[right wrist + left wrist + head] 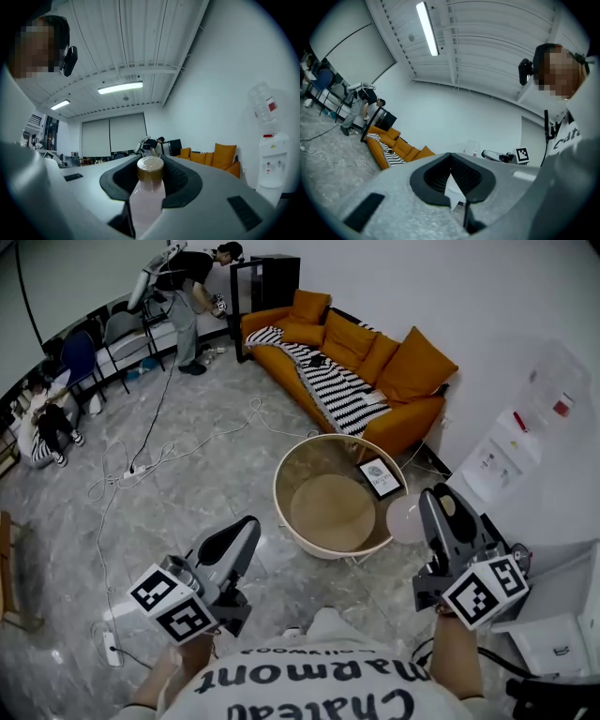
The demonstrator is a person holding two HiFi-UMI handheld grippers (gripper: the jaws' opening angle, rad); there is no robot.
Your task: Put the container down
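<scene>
In the head view most of the pale pink plastic bottle with a gold-brown cap [405, 519] is hidden behind the right tool [433, 495]. Only a pale rounded part is seen beside the jaw, held up off the grey marbled floor [187, 502], close by the right rim of the round, tall-rimmed wooden tub [281, 486]. In the right gripper view the bottle [146, 201] is seen upright between the jaws of the right tool [150, 161], with the cap at the tips and a dark pad pressed against each side. Its base is cut off by the near edge.

The jaws of the left tool [451, 158] are brought together at the tips, with nothing clamped. A pale sliver is seen in the narrow slit below them, and what it is cannot be made out.

Both hands are largely covered by the marker cubes. Only the left forearm [155, 681] and the right forearm [457, 657] are seen, cut off at the near edge. Both tools are held out ahead of the body, roughly level. The left tool [246, 526] is angled far and right and the right tool far and slightly left, both towards the tub. An orange fabric sofa [375, 362] is seen beyond it
</scene>
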